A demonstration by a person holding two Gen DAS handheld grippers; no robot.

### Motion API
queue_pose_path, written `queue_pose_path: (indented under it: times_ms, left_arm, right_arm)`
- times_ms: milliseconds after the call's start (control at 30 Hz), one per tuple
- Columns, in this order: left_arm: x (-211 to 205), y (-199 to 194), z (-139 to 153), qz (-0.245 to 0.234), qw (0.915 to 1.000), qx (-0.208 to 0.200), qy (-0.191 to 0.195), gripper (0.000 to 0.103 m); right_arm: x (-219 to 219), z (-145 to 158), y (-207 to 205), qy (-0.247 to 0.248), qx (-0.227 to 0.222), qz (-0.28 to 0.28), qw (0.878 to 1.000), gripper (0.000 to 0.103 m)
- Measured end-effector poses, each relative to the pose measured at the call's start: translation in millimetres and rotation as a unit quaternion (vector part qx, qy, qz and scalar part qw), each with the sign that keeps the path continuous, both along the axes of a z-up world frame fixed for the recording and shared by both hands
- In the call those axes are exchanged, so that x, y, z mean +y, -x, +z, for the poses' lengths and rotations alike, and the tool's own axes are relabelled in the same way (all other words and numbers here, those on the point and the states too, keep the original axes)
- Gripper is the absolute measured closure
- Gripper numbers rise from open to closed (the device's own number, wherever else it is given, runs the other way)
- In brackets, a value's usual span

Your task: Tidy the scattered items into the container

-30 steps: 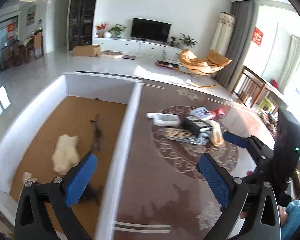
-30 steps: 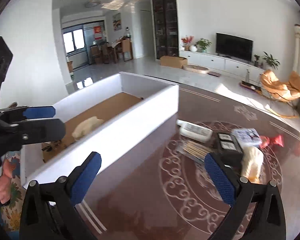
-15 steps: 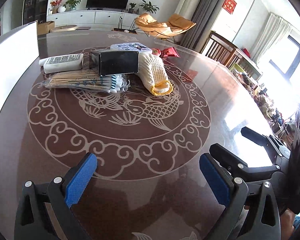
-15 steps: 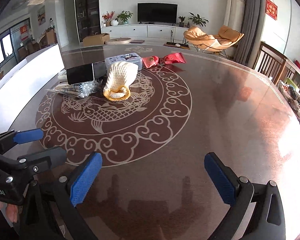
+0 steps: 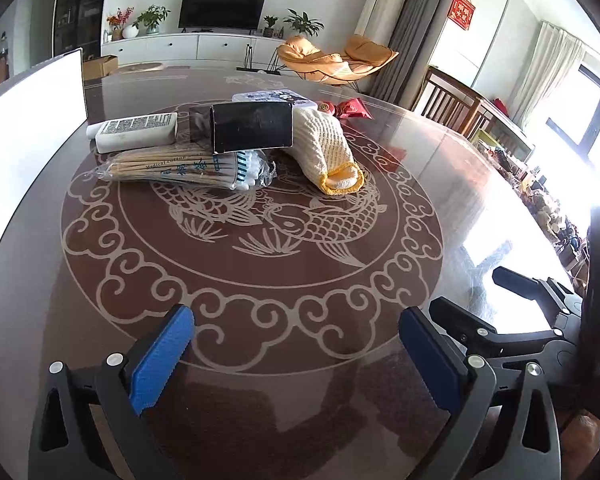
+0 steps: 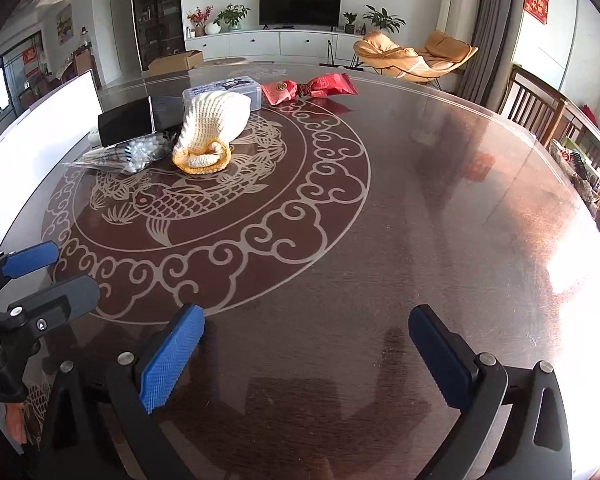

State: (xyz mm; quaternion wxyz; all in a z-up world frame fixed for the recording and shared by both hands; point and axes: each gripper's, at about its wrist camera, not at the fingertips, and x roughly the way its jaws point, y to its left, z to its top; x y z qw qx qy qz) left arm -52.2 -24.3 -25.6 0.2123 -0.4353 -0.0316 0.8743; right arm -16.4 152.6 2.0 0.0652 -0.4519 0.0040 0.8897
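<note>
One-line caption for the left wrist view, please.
Open left gripper hovers over a patterned table, facing a pile: black box, knit glove, swab bag; white container at left.

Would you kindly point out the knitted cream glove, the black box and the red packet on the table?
knitted cream glove [image 6: 212,120], right wrist view, on the woven back above the yellow cuff.
black box [image 5: 252,126], left wrist view, on its broad dark side face.
red packet [image 6: 334,83], right wrist view, on the flat right half of the wrapper.

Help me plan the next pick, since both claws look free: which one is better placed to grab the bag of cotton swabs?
Left, probably. The left claw is open and faces the bag of cotton swabs almost head-on. The right claw, also open, sees the bag far to its left, partly behind the knitted glove.
</note>
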Motion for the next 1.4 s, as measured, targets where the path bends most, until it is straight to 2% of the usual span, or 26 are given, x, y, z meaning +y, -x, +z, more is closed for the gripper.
queue_pose_path:
  times_ms: [67, 167, 367, 1400]
  left_arm:
    - [2, 2, 0, -0.001, 1.0, 0.0, 0.004, 0.0]
    - [9, 2, -2, -0.002, 0.9996, 0.002, 0.027, 0.0]
    - [32, 0, -7, -0.002, 0.9935, 0.007, 0.113, 0.0]
    - [32, -1, -7, -0.001, 0.9927, 0.007, 0.121, 0.0]
  right_arm:
    - [9, -3, 2, 0.028, -0.004, -0.011, 1.0, 0.0]
    - [9, -3, 2, 0.023, -0.005, -0.018, 1.0, 0.0]
    - [10, -3, 2, 0.022, -0.005, -0.019, 1.0, 0.0]
    - [33, -3, -3, 0.023, -0.004, -0.055, 0.998, 0.0]
